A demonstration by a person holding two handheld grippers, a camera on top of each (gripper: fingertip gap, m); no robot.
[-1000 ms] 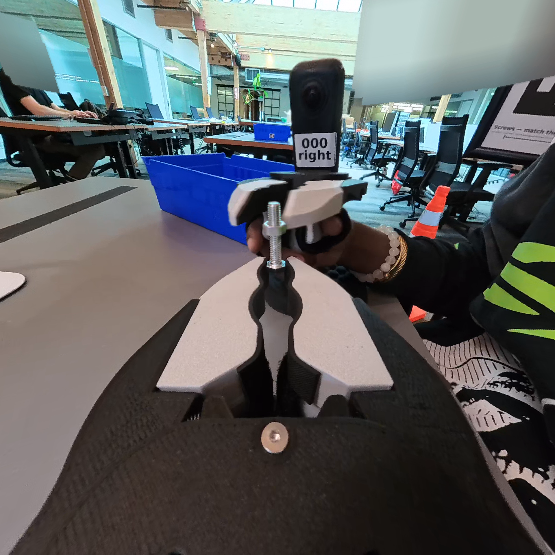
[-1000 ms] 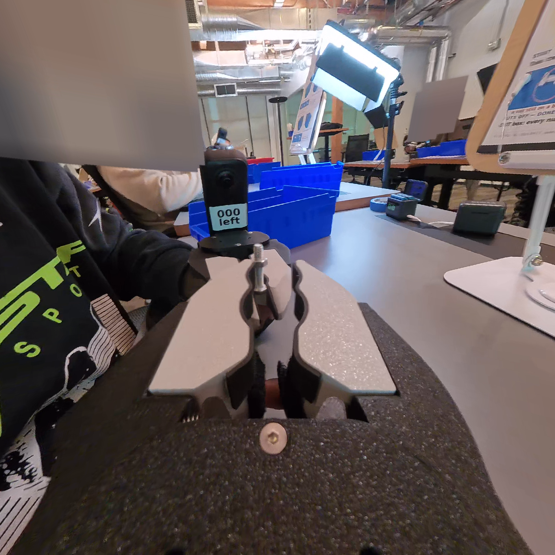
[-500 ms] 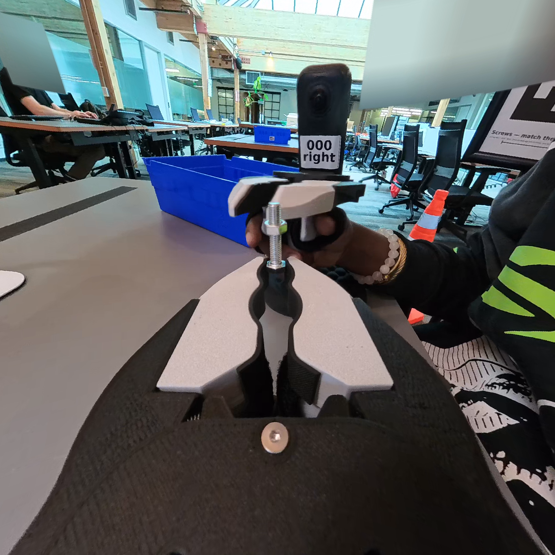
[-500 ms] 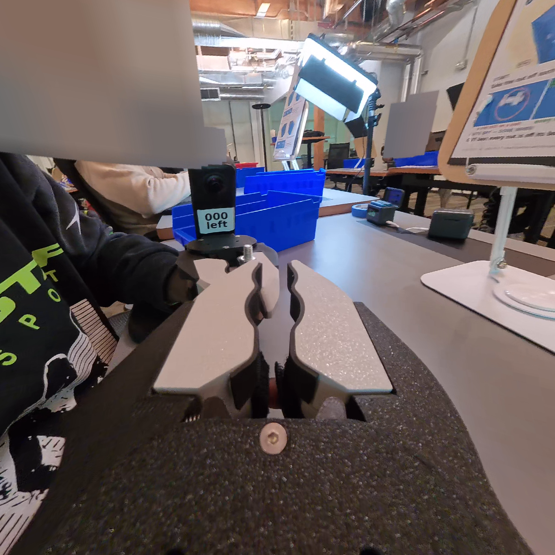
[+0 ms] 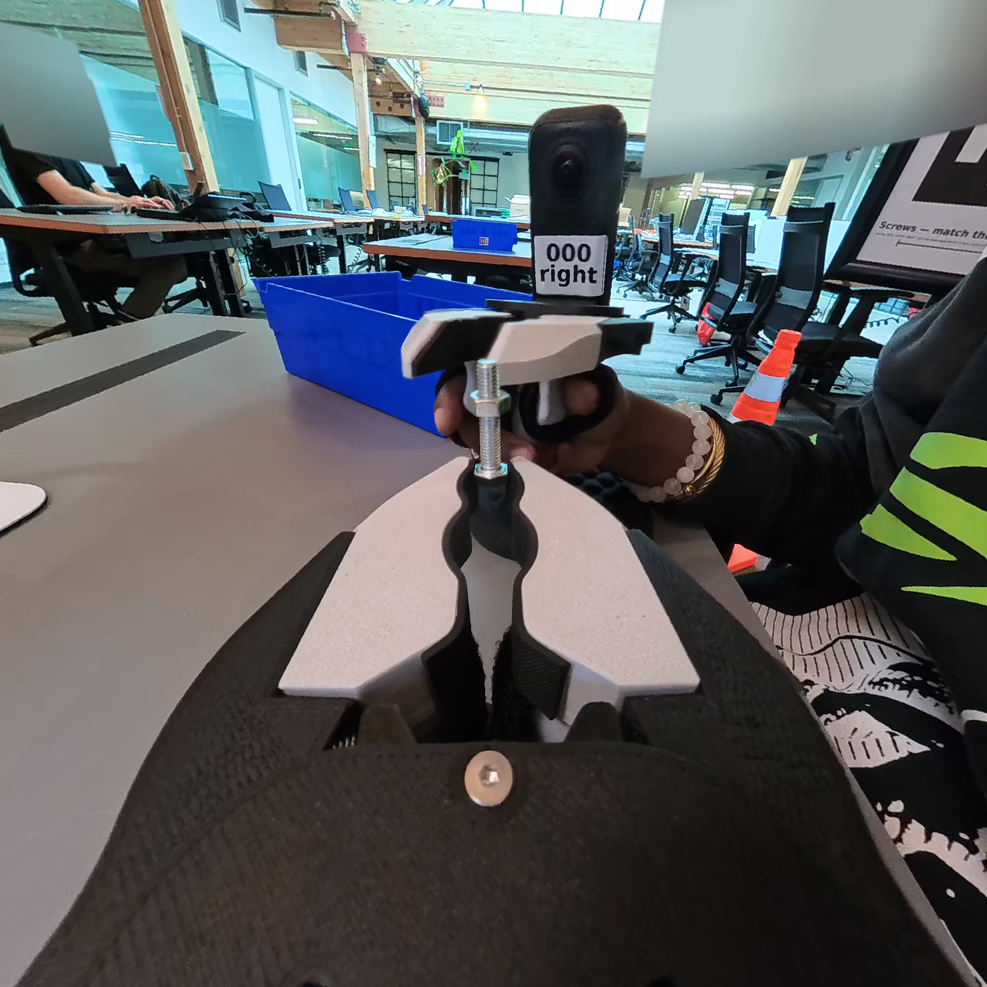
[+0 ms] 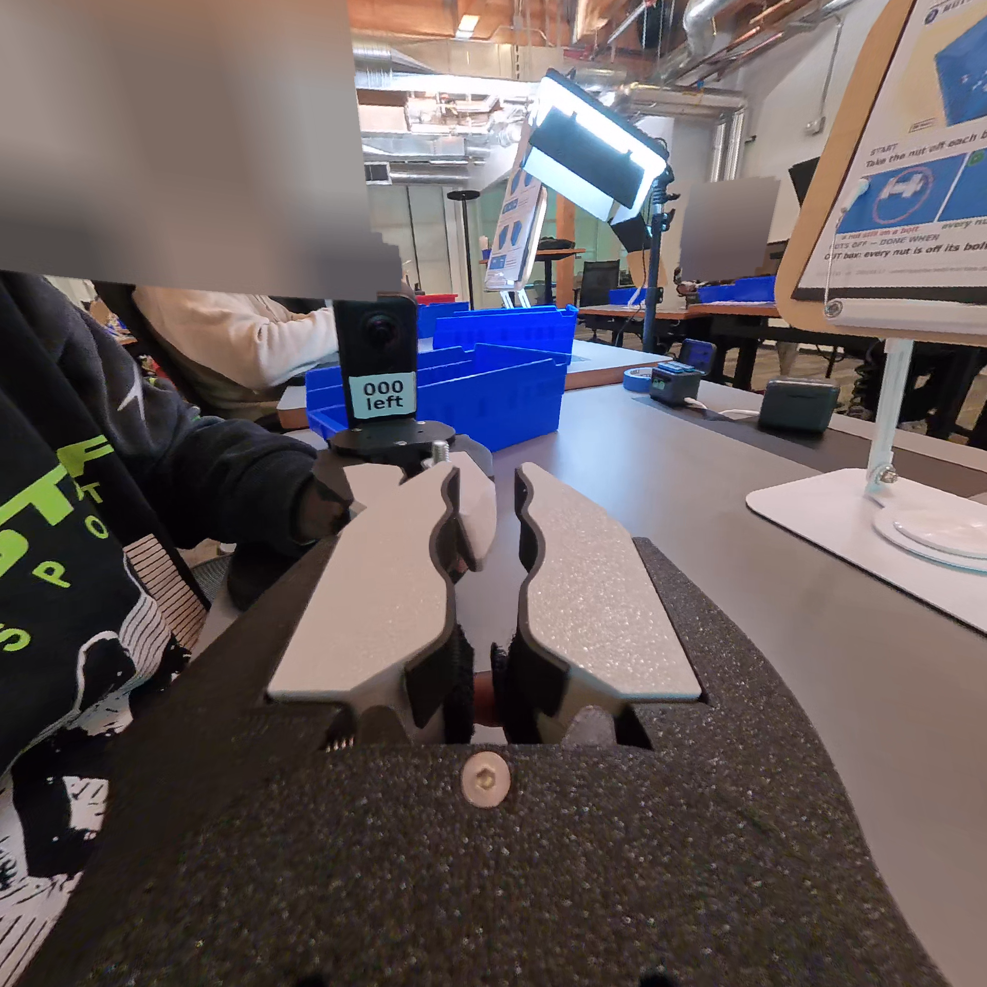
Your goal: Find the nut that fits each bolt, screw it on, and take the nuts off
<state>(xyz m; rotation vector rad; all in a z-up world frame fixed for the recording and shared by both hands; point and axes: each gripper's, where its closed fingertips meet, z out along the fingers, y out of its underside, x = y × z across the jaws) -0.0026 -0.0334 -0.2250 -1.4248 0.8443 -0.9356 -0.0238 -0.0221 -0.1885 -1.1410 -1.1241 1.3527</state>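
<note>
A silver bolt point(image 5: 489, 427) stands upright, its head pinched between the tips of my left gripper point(image 5: 491, 465), which is shut on it. A hex nut point(image 5: 487, 400) sits about a third of the way down the threaded shaft. My right gripper point(image 5: 456, 347) hovers level just behind and above the bolt's top, with its jaws apart and empty. In the right wrist view my right gripper point(image 6: 483, 472) is open, with a clear gap. Only the bolt's tip point(image 6: 440, 447) shows past its left finger point(image 6: 395, 561).
The grey table point(image 5: 160, 507) carries a blue bin point(image 5: 347, 320), which also shows in the right wrist view point(image 6: 496, 395). A white sign stand base point(image 6: 833, 529) and small devices point(image 6: 796, 408) lie to the right. An orange cone point(image 5: 769, 374) stands on the floor beyond. Less than 4 cm separates the two grippers' tips.
My right gripper has let go of the bolt and nut, lifted above the bolt's top and opened wider. My left gripper still holds the bolt upright; the nut sits at the same height.
</note>
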